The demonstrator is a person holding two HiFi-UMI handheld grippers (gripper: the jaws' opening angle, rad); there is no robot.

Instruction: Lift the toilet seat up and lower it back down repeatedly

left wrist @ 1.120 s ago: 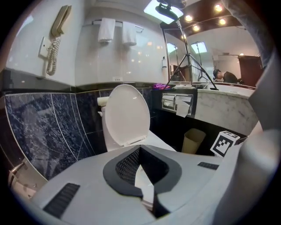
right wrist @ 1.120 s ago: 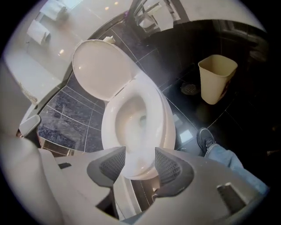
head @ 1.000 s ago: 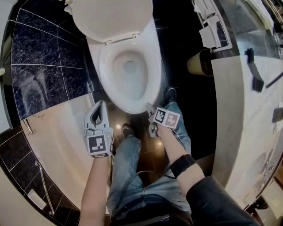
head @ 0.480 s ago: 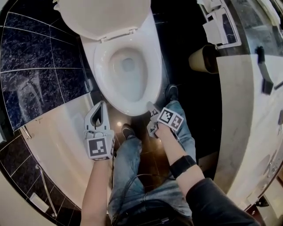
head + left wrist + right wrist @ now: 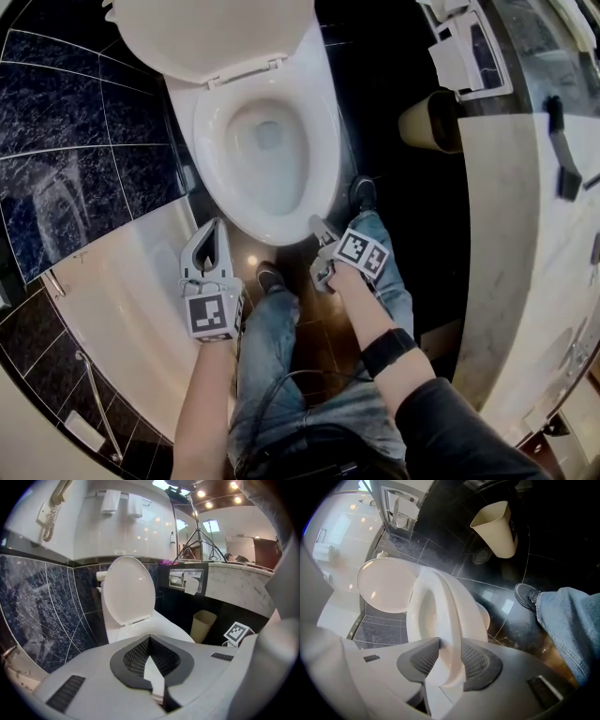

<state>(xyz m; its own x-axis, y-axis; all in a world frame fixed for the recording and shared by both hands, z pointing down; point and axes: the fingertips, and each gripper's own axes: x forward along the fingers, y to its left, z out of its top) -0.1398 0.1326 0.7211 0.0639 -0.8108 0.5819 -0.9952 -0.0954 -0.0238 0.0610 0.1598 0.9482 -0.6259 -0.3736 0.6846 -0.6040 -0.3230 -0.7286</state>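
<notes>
Right now the toilet [image 5: 267,155] is sitting with its lid [image 5: 216,33] standing up at the back and the toilet seat [image 5: 326,155] lying flat on the bowl, so a lifting stroke looks to be just beginning. The right claw [image 5: 318,229] is straddling the seat's front edge; its jaws have just been closing, and the pads seem to be pressing on it. The left claw [image 5: 217,225] is hanging clenched on nothing beside the bowl. Next, I'd guess, the right hand is needing a firm pinch, then an upward swing about the rear hinge.
</notes>
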